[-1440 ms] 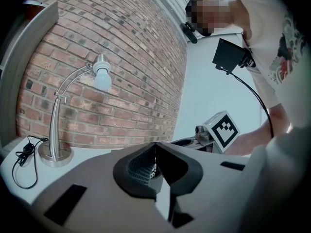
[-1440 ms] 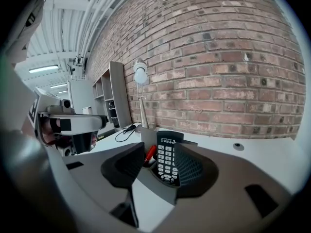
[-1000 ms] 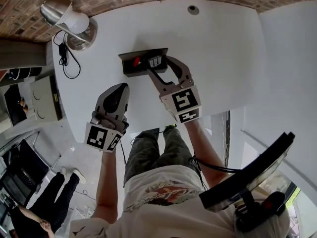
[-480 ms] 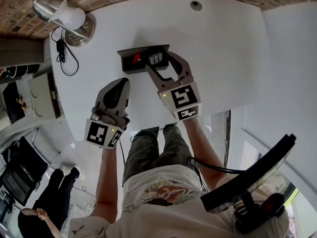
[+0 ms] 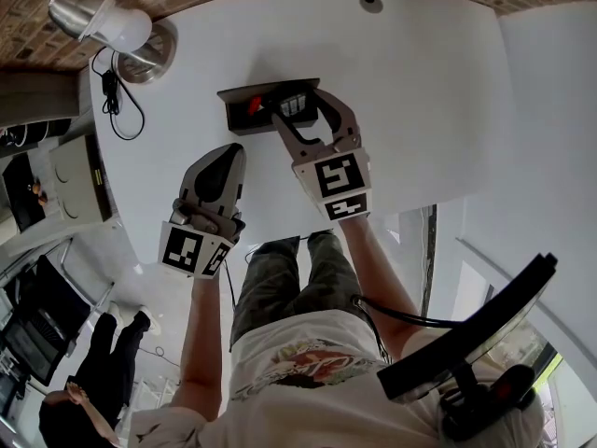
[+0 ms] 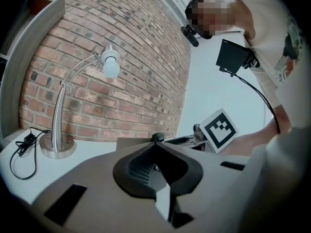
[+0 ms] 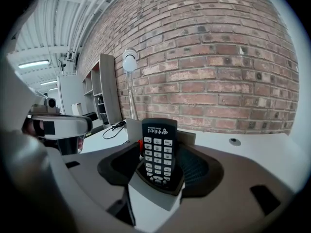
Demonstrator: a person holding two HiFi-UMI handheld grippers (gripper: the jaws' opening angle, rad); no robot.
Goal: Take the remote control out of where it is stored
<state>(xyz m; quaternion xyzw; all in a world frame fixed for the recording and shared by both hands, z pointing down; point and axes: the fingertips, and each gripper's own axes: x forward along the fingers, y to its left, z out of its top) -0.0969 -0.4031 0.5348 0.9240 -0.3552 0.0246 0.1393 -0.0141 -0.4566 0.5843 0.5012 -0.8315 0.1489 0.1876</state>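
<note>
Remote (image 7: pixel 158 147) is stood upright in holder (image 5: pixel 235 119), between jaws of right tool (image 5: pixel 300 110), just opened wide, ungripped. Left tool (image 5: pixel 222 164) is held closed, empty, near holder. Judged light, rigid, slick; side edges are best pinched.

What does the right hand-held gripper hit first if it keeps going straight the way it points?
The right hand-held gripper would meet the remote control, upright in its holder and already between the jaws, which have just been opening and are not pressing it. Further on, probably the holder's back wall.
</note>
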